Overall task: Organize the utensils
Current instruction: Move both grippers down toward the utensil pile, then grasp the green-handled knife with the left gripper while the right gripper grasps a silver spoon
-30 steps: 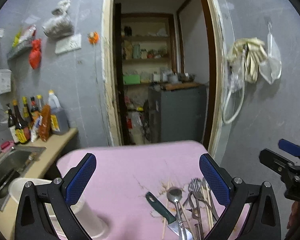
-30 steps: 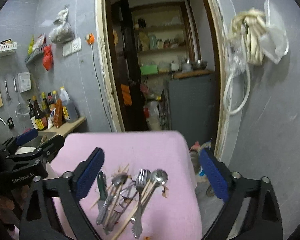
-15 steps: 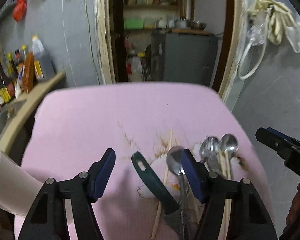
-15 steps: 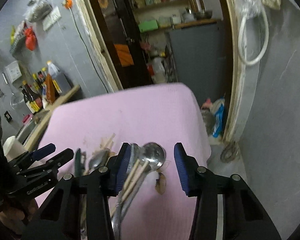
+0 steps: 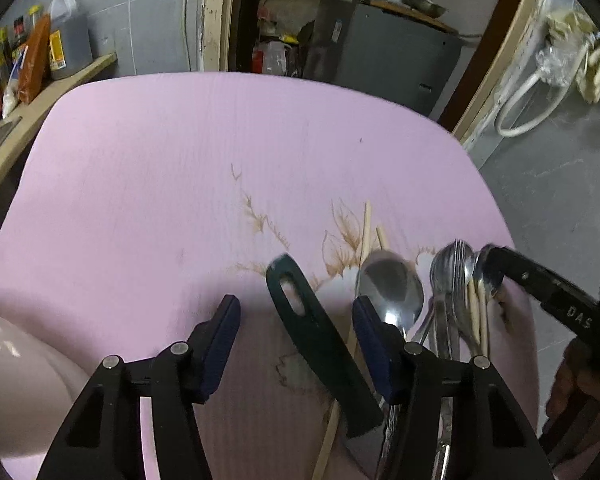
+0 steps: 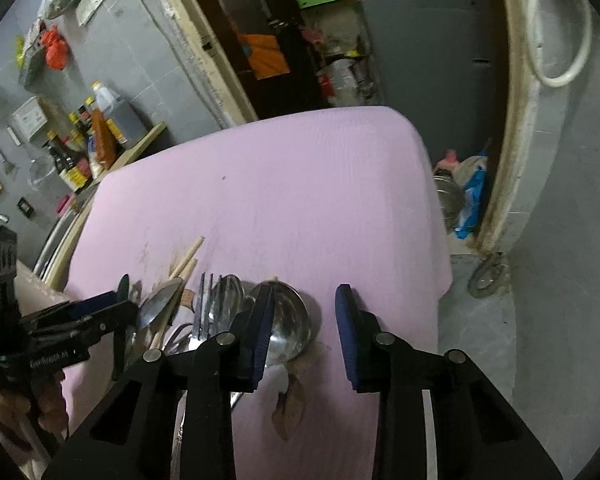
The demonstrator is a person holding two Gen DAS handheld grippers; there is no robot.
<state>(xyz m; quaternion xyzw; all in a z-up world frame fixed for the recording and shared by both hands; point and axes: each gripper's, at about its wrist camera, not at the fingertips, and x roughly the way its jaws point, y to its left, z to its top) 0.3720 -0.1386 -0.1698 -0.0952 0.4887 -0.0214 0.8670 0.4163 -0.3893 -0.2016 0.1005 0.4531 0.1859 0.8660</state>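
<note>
L wrist view: left gripper jaws closing, not yet pinching; dark green knife handle lies between the pads, no contact seen. Handle's long axis runs roughly along the gripper's pointing line, so pads close across its width. Spoon just outside the right pad, chopsticks beside it, all on the pink mat.

R wrist view: right gripper jaws closing, nothing gripped. Ladle bowl sits partly behind its left pad; fork further left. Left gripper nearer the knife; right nearer the ladle.
</note>
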